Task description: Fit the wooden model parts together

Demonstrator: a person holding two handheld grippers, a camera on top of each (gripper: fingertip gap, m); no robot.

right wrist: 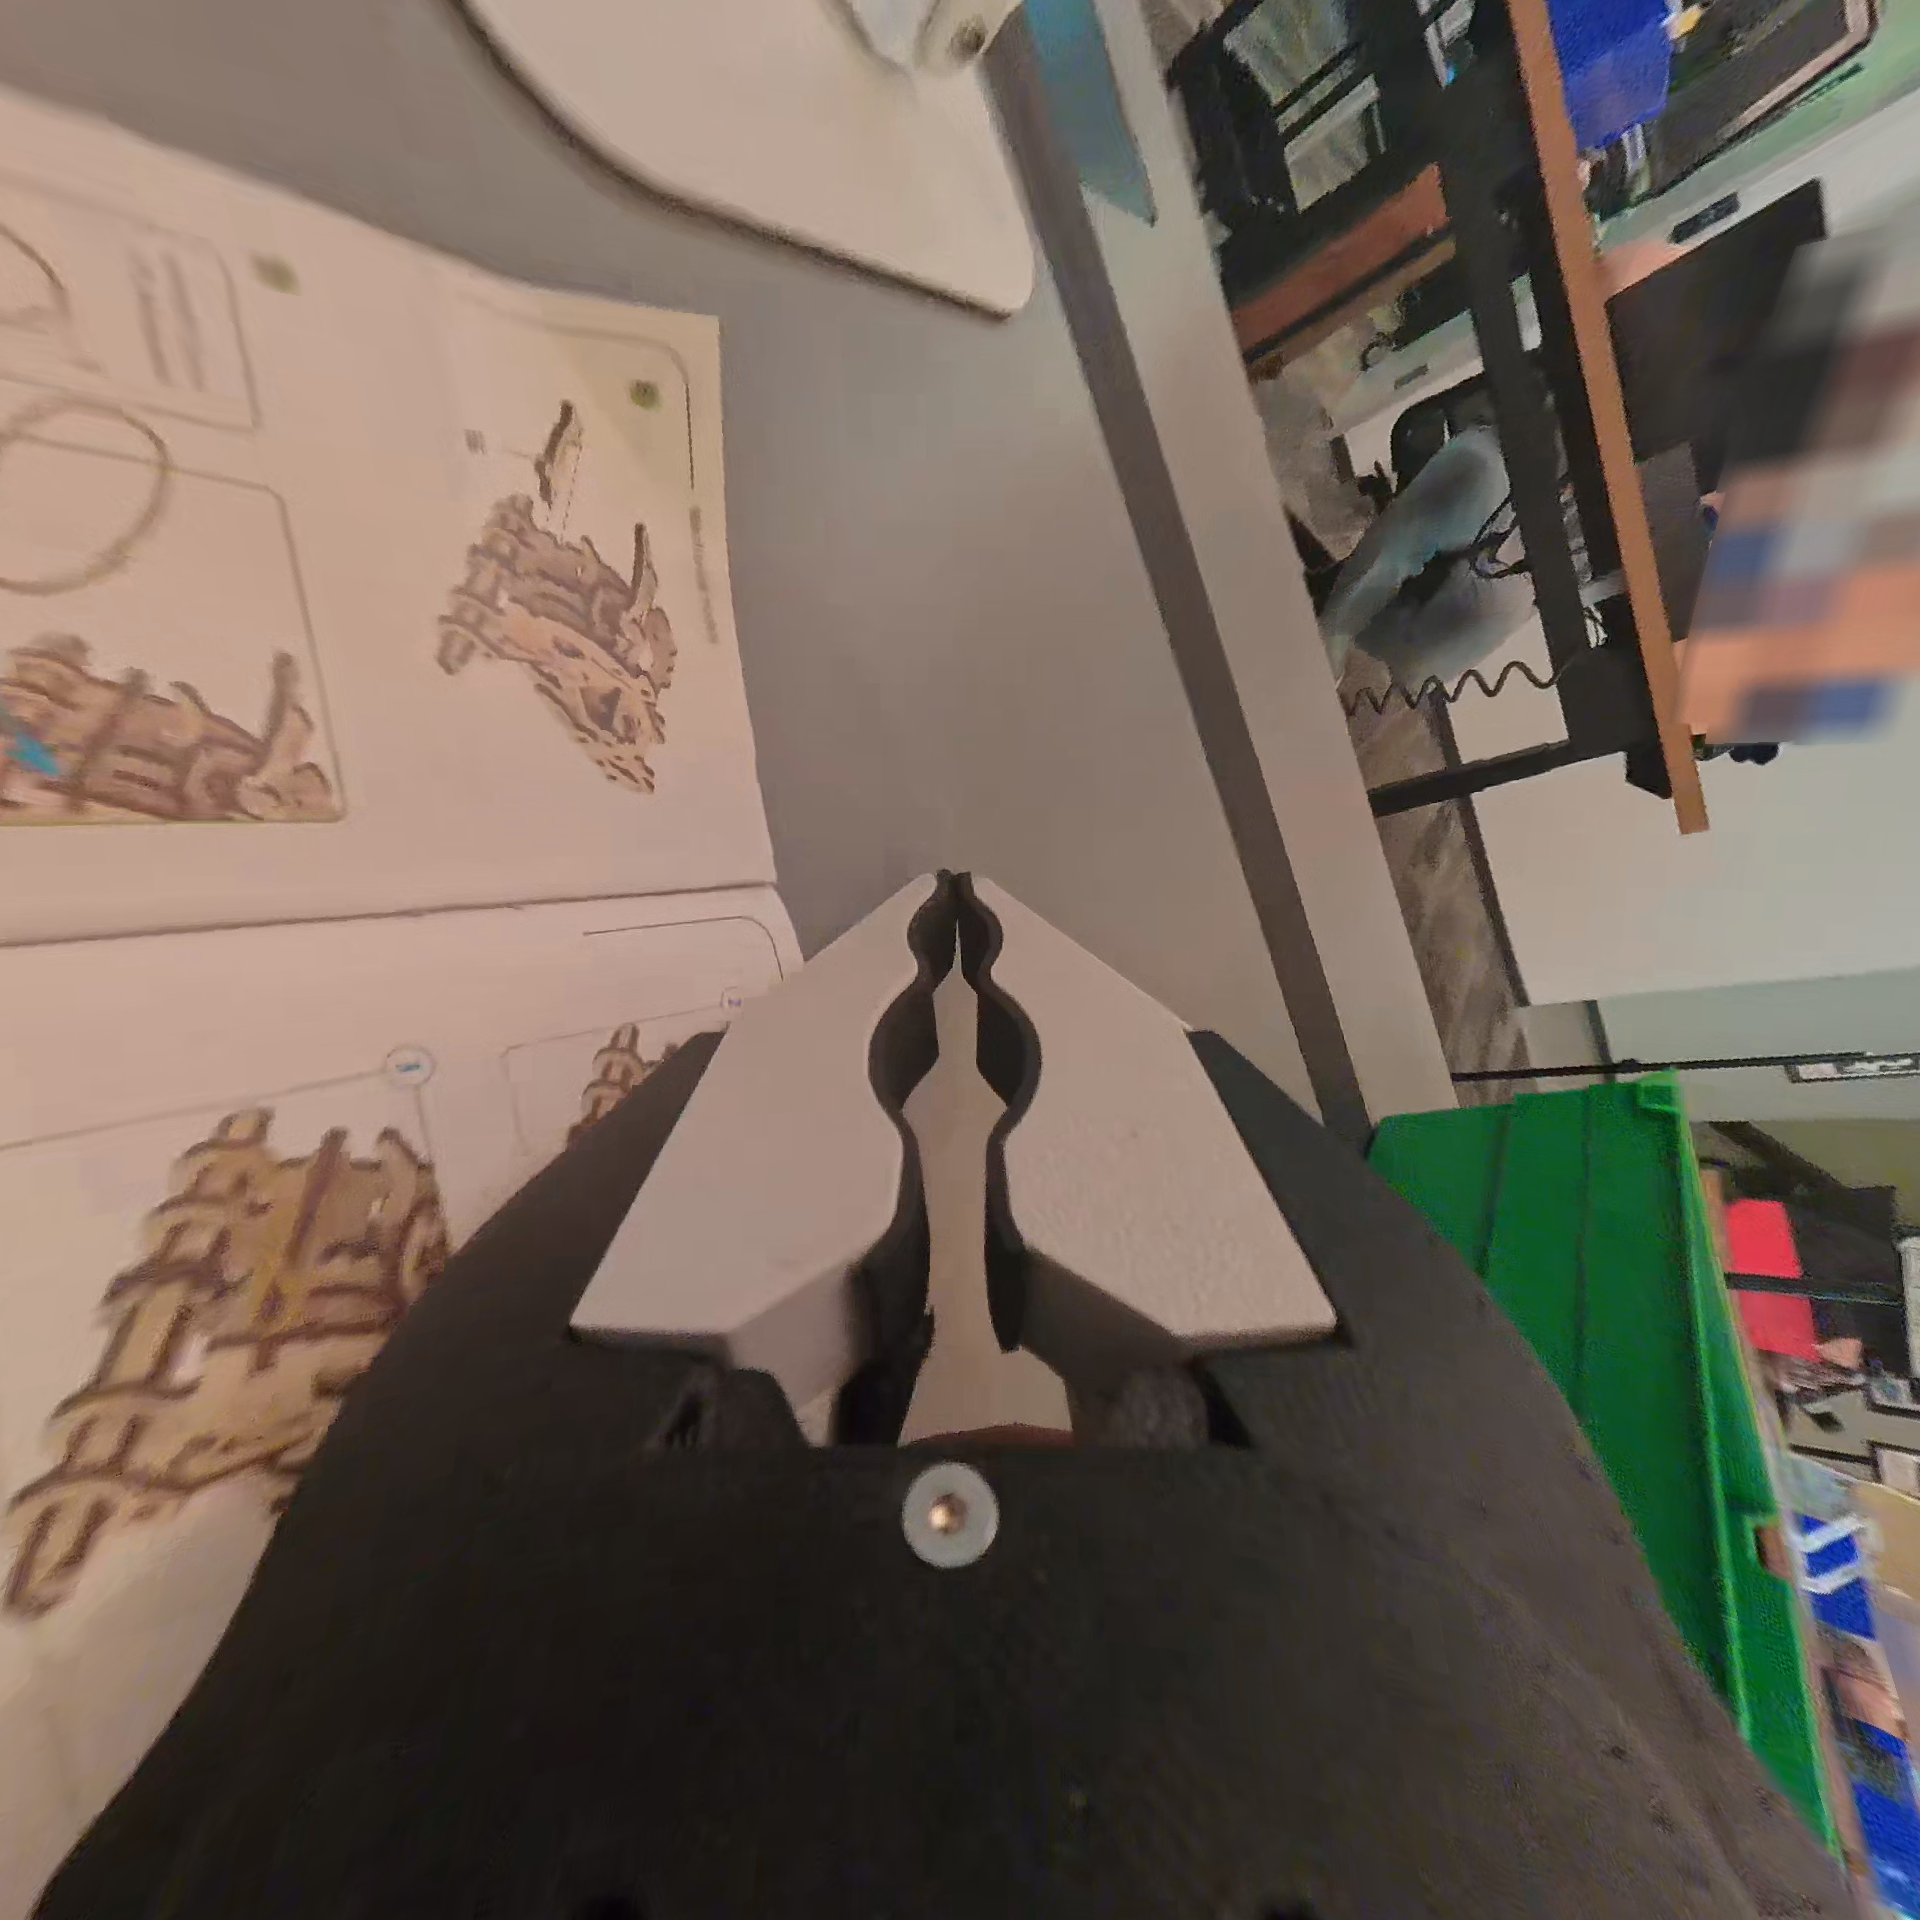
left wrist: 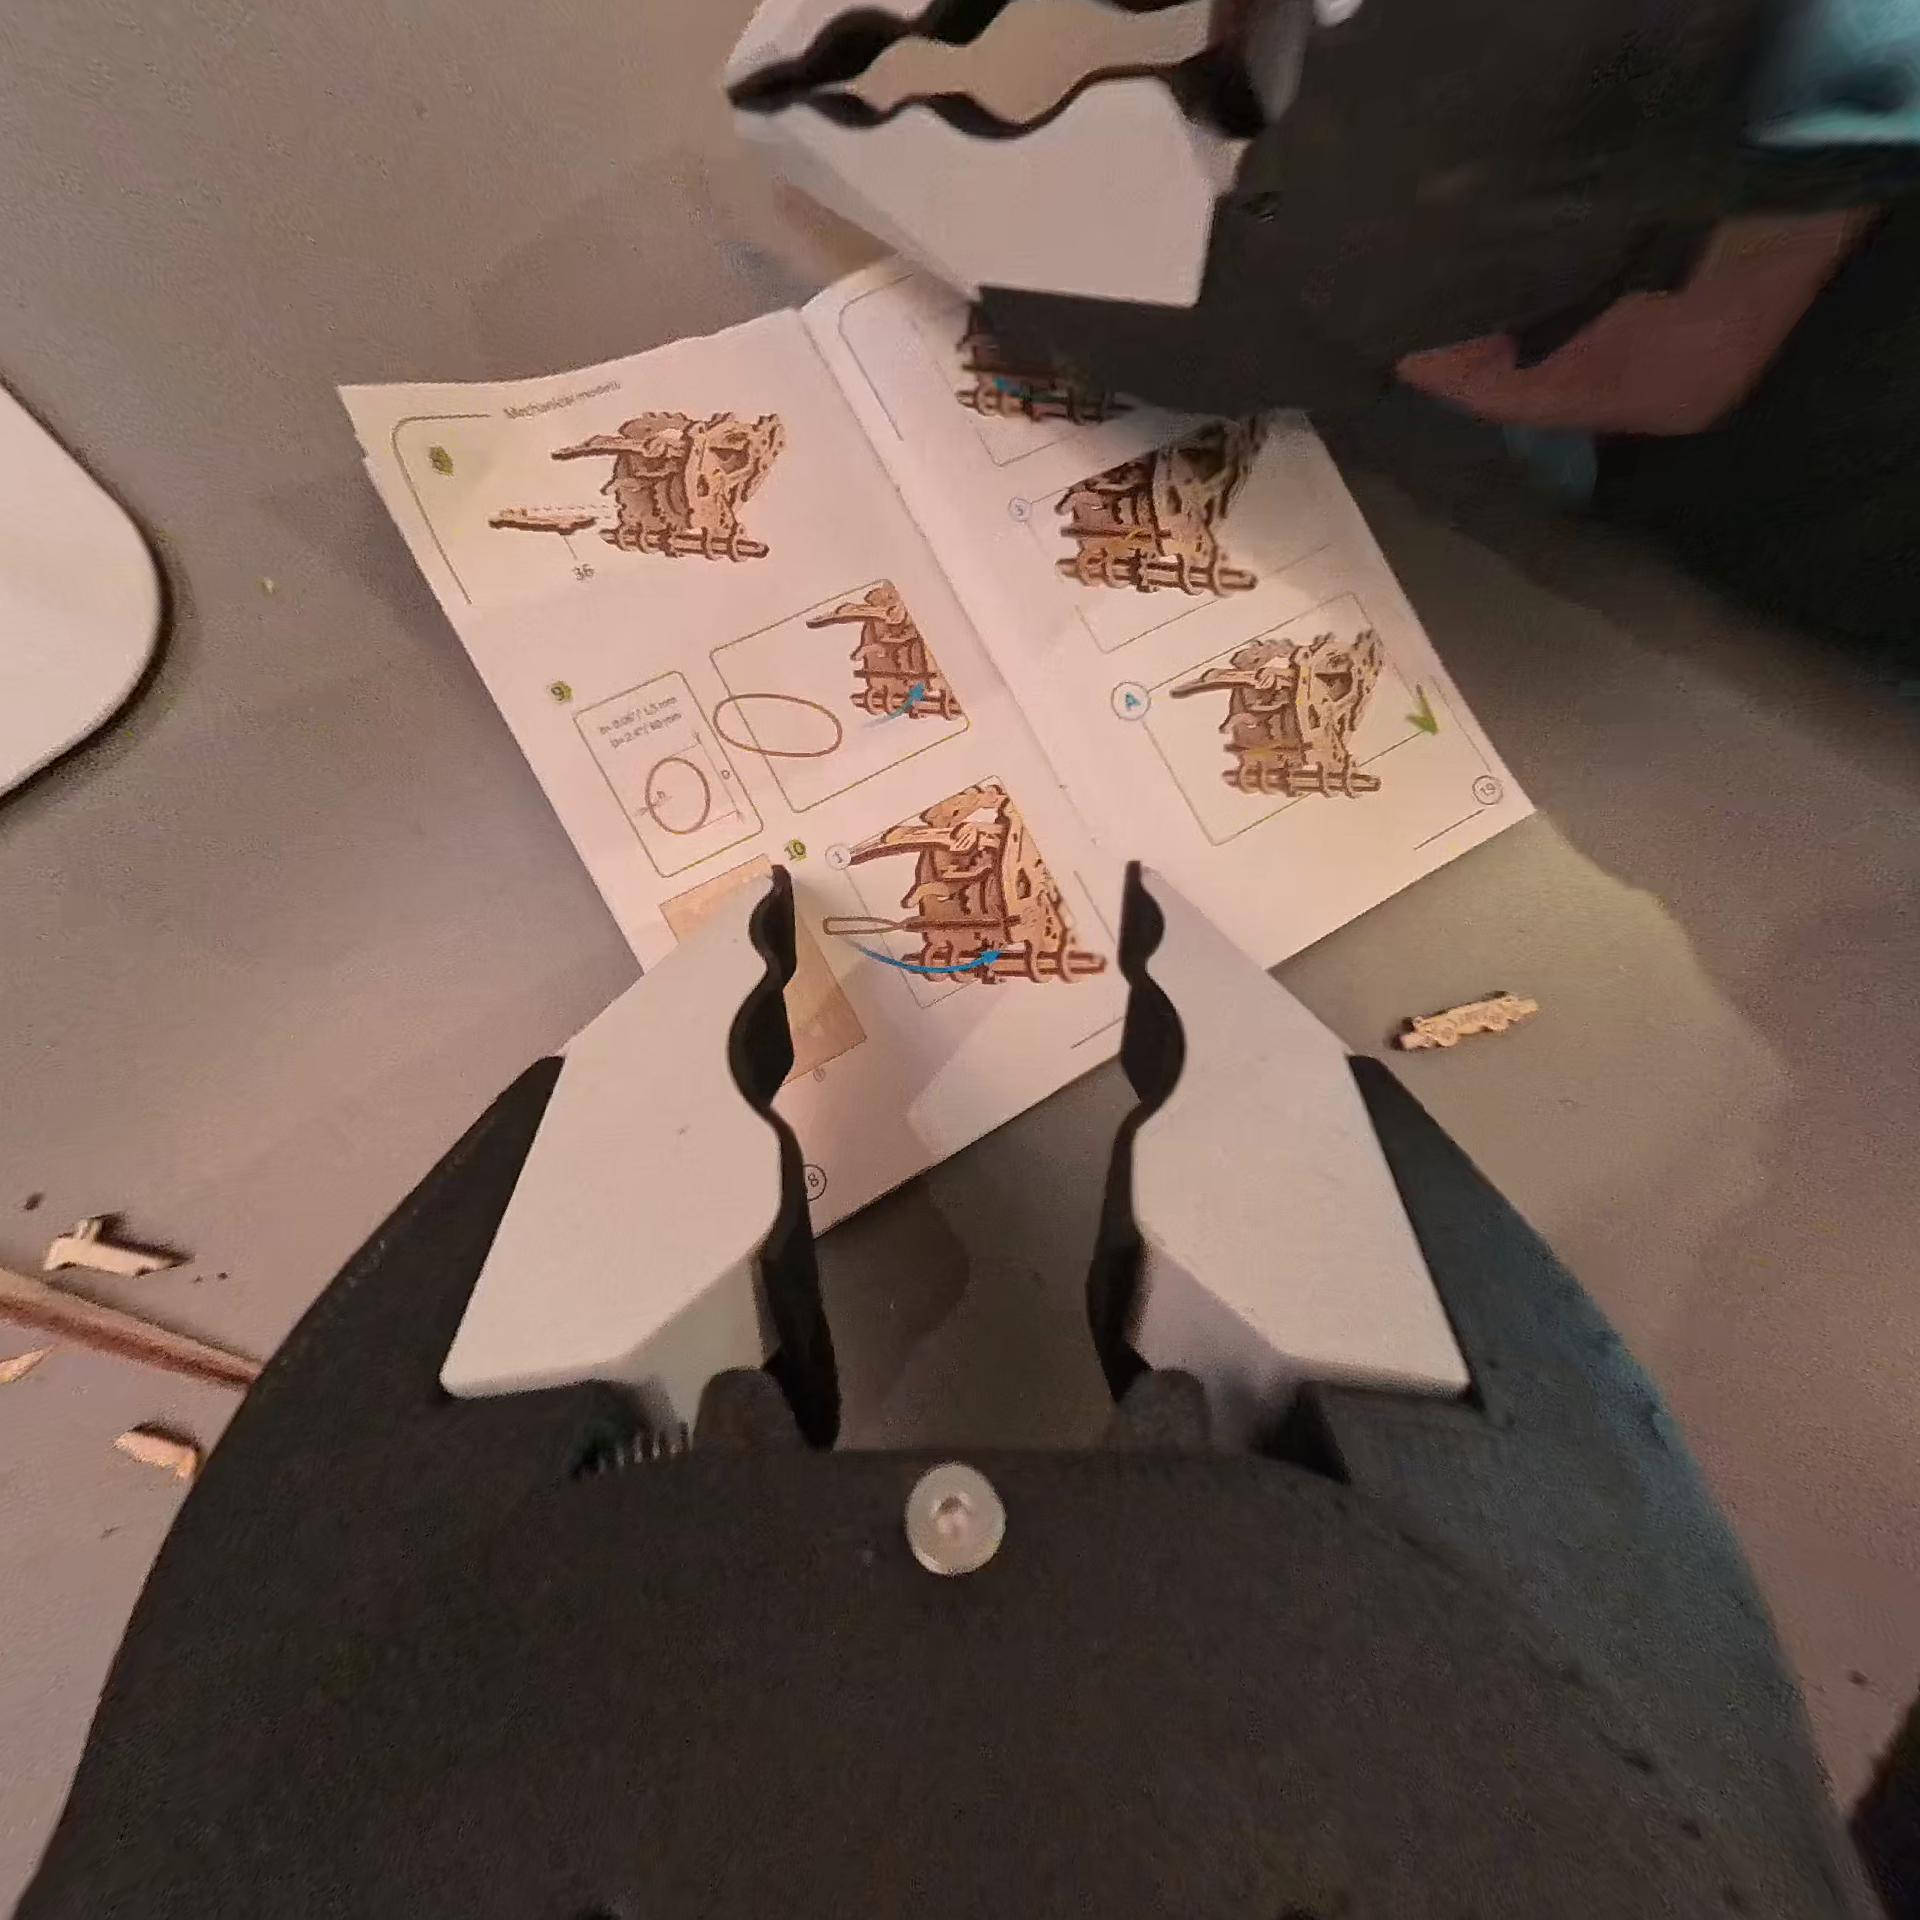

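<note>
Left wrist view: small tan wooden part [left wrist: 1467,1020] (notched edges) flat beside booklet [left wrist: 914,665].

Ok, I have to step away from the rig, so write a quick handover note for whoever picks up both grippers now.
Left gripper: open, empty, above the instruction booklet.
Right gripper: tips closed, nothing visibly held, over the booklet's far side.
Parts: one small wooden part on the table right of the booklet; wood offcuts at the left.
Done: nothing visibly joined; no assembled model in view.
Left: pick up parts and fit them.
</note>
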